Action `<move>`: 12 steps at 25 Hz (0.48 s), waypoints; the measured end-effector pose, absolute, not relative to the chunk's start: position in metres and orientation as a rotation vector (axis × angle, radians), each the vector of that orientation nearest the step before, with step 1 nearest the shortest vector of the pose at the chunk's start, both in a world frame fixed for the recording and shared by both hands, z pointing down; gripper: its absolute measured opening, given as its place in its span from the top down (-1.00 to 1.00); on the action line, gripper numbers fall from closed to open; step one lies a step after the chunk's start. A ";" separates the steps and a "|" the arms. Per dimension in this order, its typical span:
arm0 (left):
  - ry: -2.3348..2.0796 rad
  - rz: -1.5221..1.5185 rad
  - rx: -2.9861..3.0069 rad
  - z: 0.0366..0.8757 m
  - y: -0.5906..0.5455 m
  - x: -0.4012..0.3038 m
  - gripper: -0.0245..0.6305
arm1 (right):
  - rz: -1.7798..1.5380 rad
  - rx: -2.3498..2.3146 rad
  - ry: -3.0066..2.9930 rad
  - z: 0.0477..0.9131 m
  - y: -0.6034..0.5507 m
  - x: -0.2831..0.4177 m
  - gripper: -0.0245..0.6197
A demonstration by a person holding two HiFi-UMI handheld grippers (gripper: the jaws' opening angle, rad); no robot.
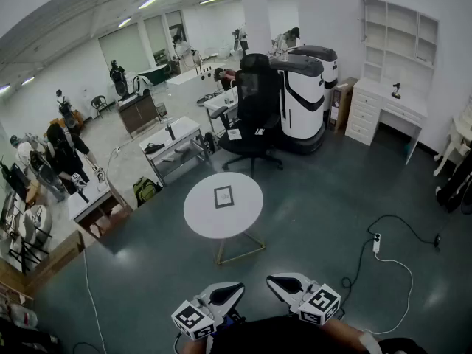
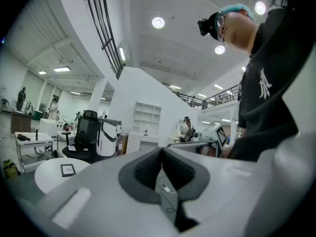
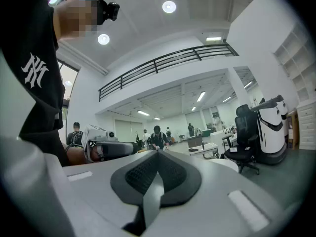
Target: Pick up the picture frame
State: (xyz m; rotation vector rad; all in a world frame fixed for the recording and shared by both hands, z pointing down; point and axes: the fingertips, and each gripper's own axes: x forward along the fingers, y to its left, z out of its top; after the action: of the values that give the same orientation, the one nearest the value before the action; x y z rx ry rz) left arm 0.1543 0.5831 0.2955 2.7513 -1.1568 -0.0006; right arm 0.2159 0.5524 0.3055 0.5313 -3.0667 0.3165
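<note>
Camera set: one head view, two gripper views.
Head view: high, facing steeply down, far from the round white table [image 1: 206,218]. Gripper views: low, level, close along their own jaws. The left one shares that table and its small black picture frame [image 2: 67,170]. All three share the black swivel office chair [image 1: 254,105].

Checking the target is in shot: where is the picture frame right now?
The picture frame lies flat near the middle of the round white table, centre of the head view, with the black office chair just beyond it.

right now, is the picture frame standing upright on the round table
No, the picture frame lies flat near the middle of the round table.
</note>
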 end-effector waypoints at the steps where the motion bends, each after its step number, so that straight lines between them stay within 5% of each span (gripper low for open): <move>1: -1.152 -0.007 2.754 0.295 0.581 0.157 0.92 | 0.317 0.534 -3.069 0.305 0.552 0.219 0.93; 12: -1.055 -0.068 2.765 0.288 0.557 0.223 0.92 | 0.284 0.646 -3.069 0.294 0.539 0.299 0.93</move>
State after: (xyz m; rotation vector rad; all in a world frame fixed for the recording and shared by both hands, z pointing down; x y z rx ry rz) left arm 0.2226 0.5567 0.2880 2.7647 -1.0549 -0.0682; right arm 0.2989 0.5392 0.2936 0.6462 -3.0691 0.2841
